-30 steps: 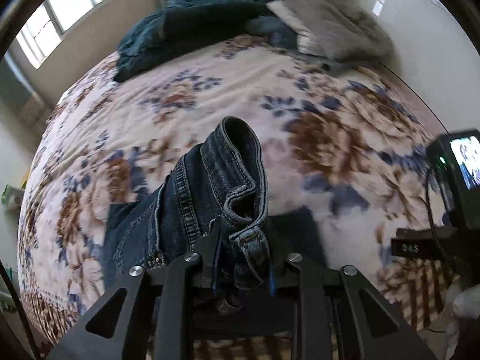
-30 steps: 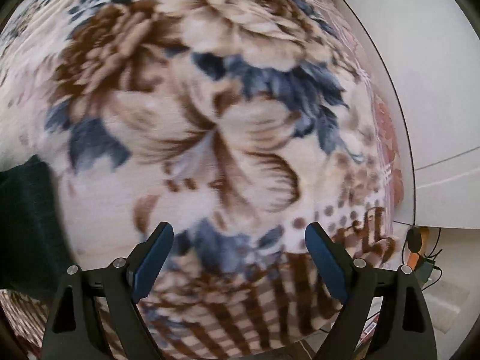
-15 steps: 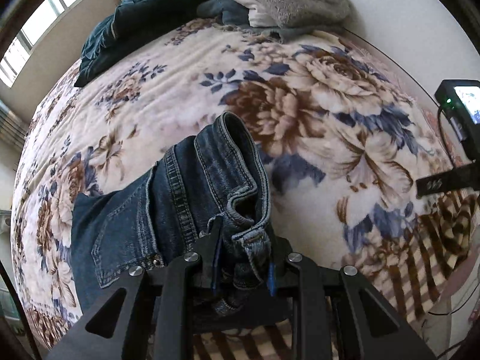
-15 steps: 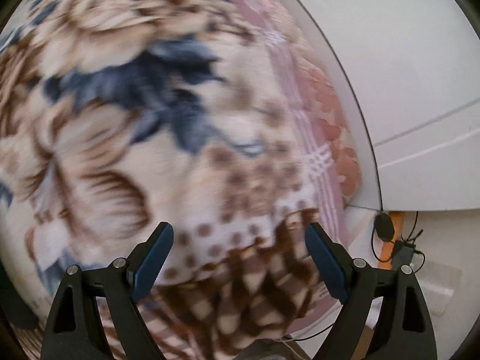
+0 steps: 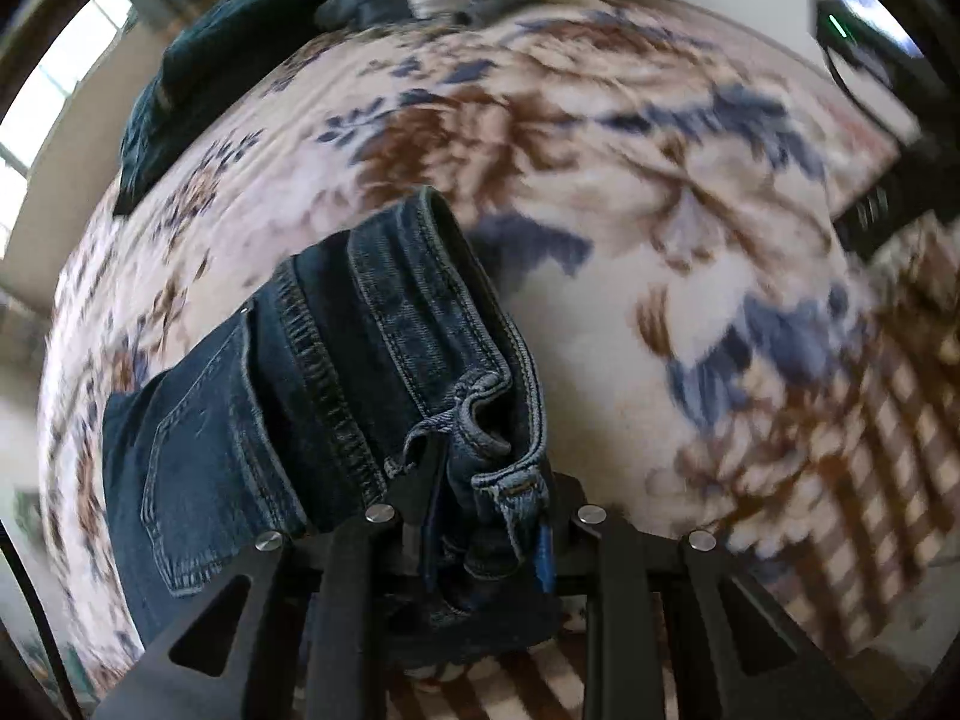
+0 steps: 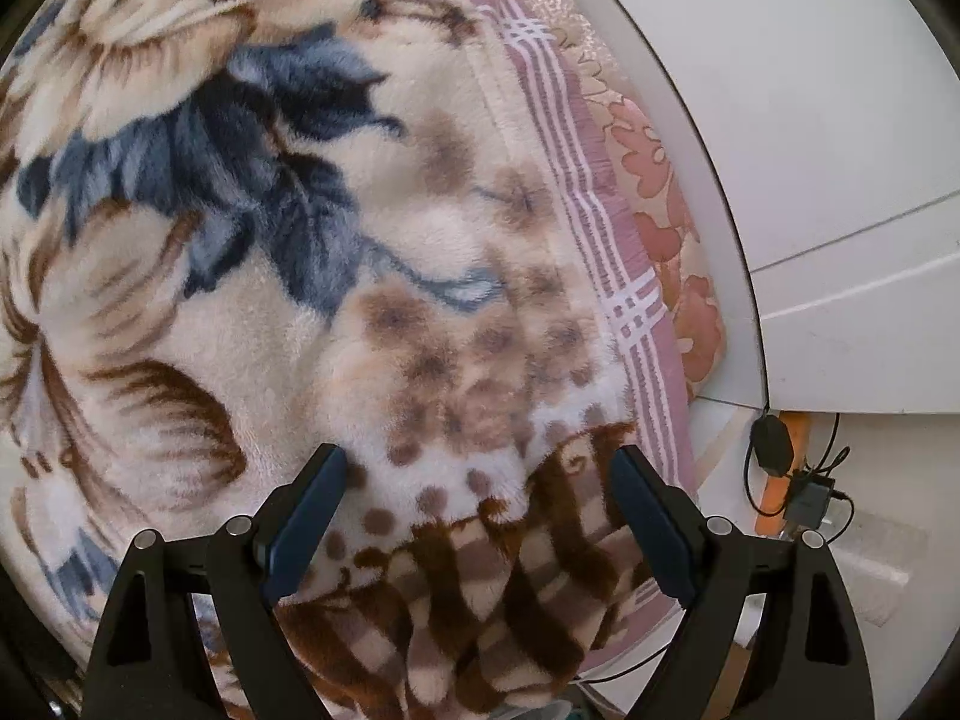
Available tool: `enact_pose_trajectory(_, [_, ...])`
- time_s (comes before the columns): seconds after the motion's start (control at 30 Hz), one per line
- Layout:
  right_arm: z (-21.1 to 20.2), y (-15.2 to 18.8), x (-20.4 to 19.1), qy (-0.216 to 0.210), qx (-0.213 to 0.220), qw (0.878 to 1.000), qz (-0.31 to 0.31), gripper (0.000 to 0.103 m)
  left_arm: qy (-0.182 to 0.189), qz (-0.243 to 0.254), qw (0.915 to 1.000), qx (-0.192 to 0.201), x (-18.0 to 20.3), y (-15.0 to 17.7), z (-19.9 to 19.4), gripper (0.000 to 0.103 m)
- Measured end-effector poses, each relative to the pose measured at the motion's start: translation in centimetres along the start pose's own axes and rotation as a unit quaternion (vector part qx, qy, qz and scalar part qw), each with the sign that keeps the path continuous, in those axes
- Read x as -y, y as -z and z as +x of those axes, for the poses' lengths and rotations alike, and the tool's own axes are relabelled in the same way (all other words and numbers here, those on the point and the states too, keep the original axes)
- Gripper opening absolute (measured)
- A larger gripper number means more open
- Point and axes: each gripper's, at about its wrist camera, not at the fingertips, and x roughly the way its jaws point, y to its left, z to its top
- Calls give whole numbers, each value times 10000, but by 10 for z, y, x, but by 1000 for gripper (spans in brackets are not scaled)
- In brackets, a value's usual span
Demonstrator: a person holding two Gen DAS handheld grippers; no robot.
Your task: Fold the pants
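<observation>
Dark blue denim pants (image 5: pixel 336 396) are seen clamped in the left hand-held gripper (image 5: pixel 483 516) only from its camera, while the empty right hand-held gripper (image 6: pixel 477 516) is shown spread wide above the floral fleece blanket (image 6: pixel 252 276).

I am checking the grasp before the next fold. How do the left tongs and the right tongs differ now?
The left tongs are shut on the jeans, gripping the bunched waistband; the right tongs are open and hold nothing. The left tongs have denim in front of them, while the right tongs have only the floral blanket near its edge. Both are black with blue pads.
</observation>
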Motion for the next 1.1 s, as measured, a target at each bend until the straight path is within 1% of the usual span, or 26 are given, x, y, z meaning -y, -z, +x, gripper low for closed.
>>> enact_pose_trajectory(0.1, [4,-3,-5,209,-19,9997,-116,97,-15,19,10000,4,0,-1,0,21])
enact_pose_trajectory(0.13, [5,-5,-6,309,18,9994,-143,97,23,-36,10000,-8,-1,-1,0,21])
enact_pose_trajectory(0.3, [12,-14,-6,261,-158,9995,-35,97,52,-122,9999,-34,-2,-2,-2,21])
enact_pose_trajectory(0.37, [10,-14,-7,277,-168,9995,-64,97,76,-106,9999,-97,-1,-4,-3,23])
enact_pose_trajectory(0.4, [8,-14,-8,282,-154,9994,-100,97,113,-178,9997,-118,-4,-5,-5,26])
enact_pose_trajectory(0.43, [5,-15,-9,282,-147,9994,-135,97,183,-319,9992,-131,-9,-6,-8,34])
enact_pose_trajectory(0.47, [1,-14,-9,233,-142,9995,-153,97,370,-496,9978,-222,-15,-8,-13,38])
enact_pose_trajectory(0.5, [-7,-13,-8,97,-92,9998,-144,97,589,-701,9953,-316,-23,-10,-17,42])
enact_pose_trajectory(0.57, [-28,-8,-8,-313,56,9994,-128,97,1097,-1271,9853,-319,-49,-10,-38,47])
enact_pose_trajectory(0.6, [-42,-5,-10,-608,155,9979,-140,97,1235,-1503,9806,-257,-63,-10,-50,55])
enact_pose_trajectory(0.63, [-54,-2,-14,-882,241,9956,-187,97,1278,-1668,9775,-182,-74,-9,-60,74])
enact_pose_trajectory(0.7, [-85,7,-31,-1474,427,9874,-382,97,1230,-1992,9721,-111,-101,-7,-75,98])
enact_pose_trajectory(0.73, [-96,11,-41,-1741,479,9823,-490,97,1157,-2167,9693,-63,-118,-4,-81,98])
enact_pose_trajectory(0.77, [-108,15,-54,-2103,515,9743,-623,97,970,-2332,9676,-36,-137,1,-84,98])
enact_pose_trajectory(0.83, [-126,20,-80,-2824,480,9547,-812,97,582,-2567,9647,-128,-169,14,-79,98])
enact_pose_trajectory(0.87, [-131,22,-98,-3283,366,9398,-875,97,427,-2687,9620,-219,-184,21,-72,98])
enact_pose_trajectory(0.93, [-131,23,-124,-3725,157,9229,-957,97,154,-2902,9555,-499,-213,37,-53,98])
enact_pose_trajectory(0.97, [-127,23,-141,-3956,-32,9128,-1016,97,64,-2962,9527,-676,-224,43,-43,98])
enact_pose_trajectory(1.0, [-121,24,-157,-4094,-222,9057,-1073,97,-32,-3057,9486,-821,-238,53,-33,98])
enact_pose_trajectory(1.03, [-114,24,-170,-4138,-377,9028,-1107,94,-71,-3100,9465,-889,-245,59,-28,98])
enact_pose_trajectory(1.07, [-106,27,-186,-4236,-561,8968,-1145,91,-111,-3140,9435,-1048,-254,67,-20,98])
enact_pose_trajectory(1.1, [-100,30,-198,-4354,-666,8902,-1167,72,-165,-3224,9393,-1160,-264,76,-15,98])
